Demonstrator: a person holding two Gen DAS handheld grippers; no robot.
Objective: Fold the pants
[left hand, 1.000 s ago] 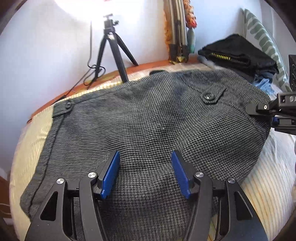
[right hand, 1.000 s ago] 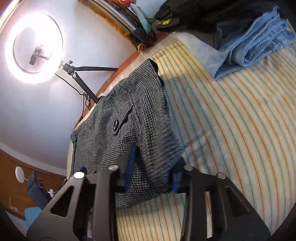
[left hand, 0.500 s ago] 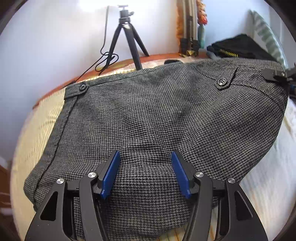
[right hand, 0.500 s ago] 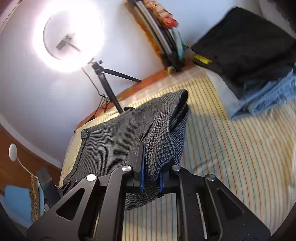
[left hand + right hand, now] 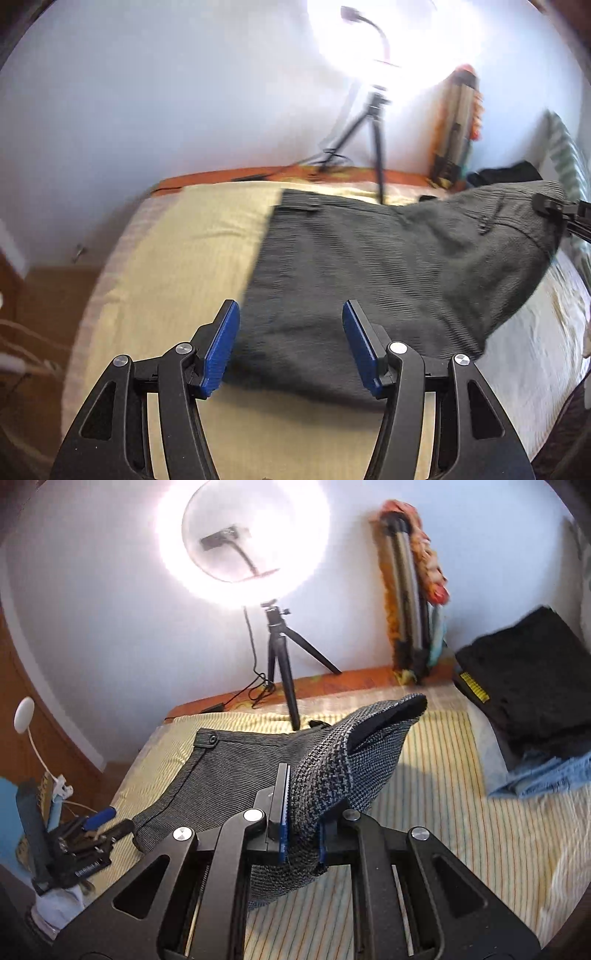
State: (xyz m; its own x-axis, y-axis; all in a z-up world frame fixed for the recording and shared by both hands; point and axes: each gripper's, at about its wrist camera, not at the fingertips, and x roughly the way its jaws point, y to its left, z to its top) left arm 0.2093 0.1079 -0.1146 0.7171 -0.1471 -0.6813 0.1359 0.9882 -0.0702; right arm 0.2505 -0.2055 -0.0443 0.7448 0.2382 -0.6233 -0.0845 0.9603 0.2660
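The grey houndstooth pants [image 5: 369, 266] lie on the striped yellow bedsheet [image 5: 192, 251]. My left gripper [image 5: 291, 347] is open and empty, just above the near left edge of the pants. My right gripper [image 5: 303, 830] is shut on the right edge of the pants [image 5: 332, 771] and holds it lifted off the bed, so the cloth tents up. It also shows at the far right of the left wrist view [image 5: 554, 206], and my left gripper shows at the left edge of the right wrist view [image 5: 88, 845].
A ring light on a black tripod [image 5: 280, 657] stands at the bed's far edge. A stack of folded dark and blue clothes [image 5: 528, 701] sits at the far right. A rolled mat [image 5: 413, 602] leans on the wall.
My right gripper has shut on the pants' edge and raised it. My left gripper has pulled back and left, staying open, so bare sheet now shows beside the pants.
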